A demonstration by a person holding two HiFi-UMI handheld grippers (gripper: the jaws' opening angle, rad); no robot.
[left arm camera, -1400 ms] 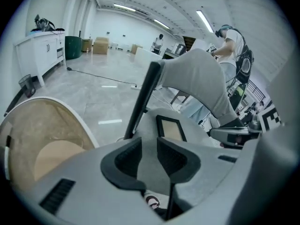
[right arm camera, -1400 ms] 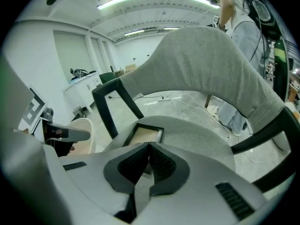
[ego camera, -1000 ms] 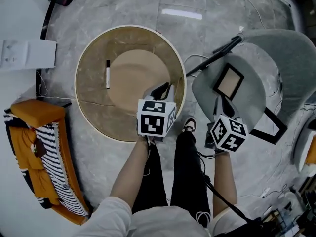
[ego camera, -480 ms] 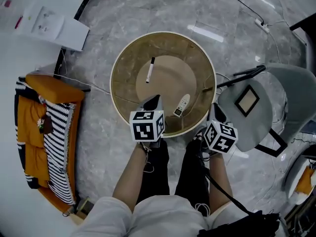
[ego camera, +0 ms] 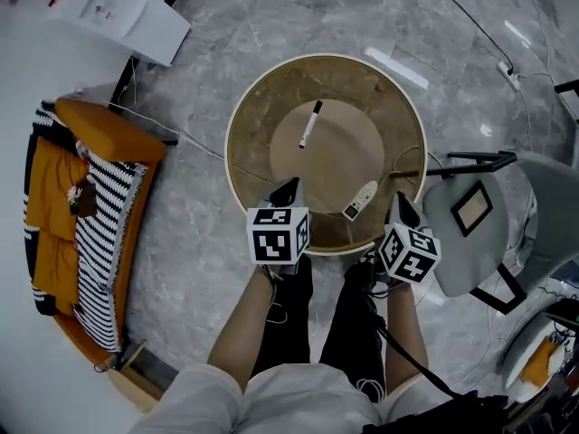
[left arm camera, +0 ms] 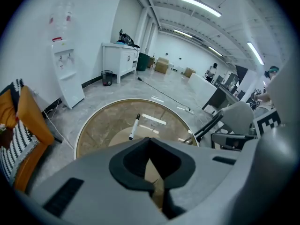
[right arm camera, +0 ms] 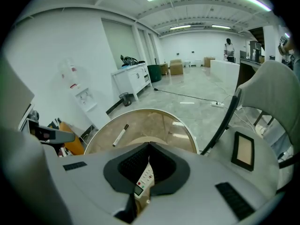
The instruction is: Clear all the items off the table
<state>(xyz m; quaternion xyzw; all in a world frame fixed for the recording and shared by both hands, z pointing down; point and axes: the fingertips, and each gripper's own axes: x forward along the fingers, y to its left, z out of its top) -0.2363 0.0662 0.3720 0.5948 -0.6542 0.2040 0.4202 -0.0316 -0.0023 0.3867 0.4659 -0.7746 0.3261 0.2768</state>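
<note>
Remote control (ego camera: 360, 201): white, slim, with buttons along its face. It lies flat on the round tabletop (ego camera: 262, 116), lower right of the top's centre and close to the near rim. Nothing touches it. In the right gripper view it (right arm camera: 144, 179) shows through the opening behind the jaw tips, lying beyond them.

Marker (ego camera: 310, 123): white barrel, dark cap. It lies flat on the same tabletop, upper left of centre and well apart from the remote control. It appears in the left gripper view (left arm camera: 134, 125) at middle left and in the right gripper view (right arm camera: 120, 135) at left.

Left tongs (ego camera: 288, 188): closed, tips together, nothing between them (left arm camera: 149, 139). They are over the near rim, left of the remote control.

Right tongs (ego camera: 401, 204): tips meet, nothing gripped (right arm camera: 149, 146). They are at the rim's lower right, just beside the remote control but apart from it.

Tabletop: glass, brown-tinted, pale rim, round base visible through it.

Chair (ego camera: 543, 206): grey, right of the tabletop. A dark-bordered frame (ego camera: 474, 208) lies on its seat.

Orange cushion (ego camera: 54, 206): left edge of the head view, with black-and-white striped fabric.

White cabinet (ego camera: 136, 12): upper left.

Floor (ego camera: 181, 269): grey marble.
</note>
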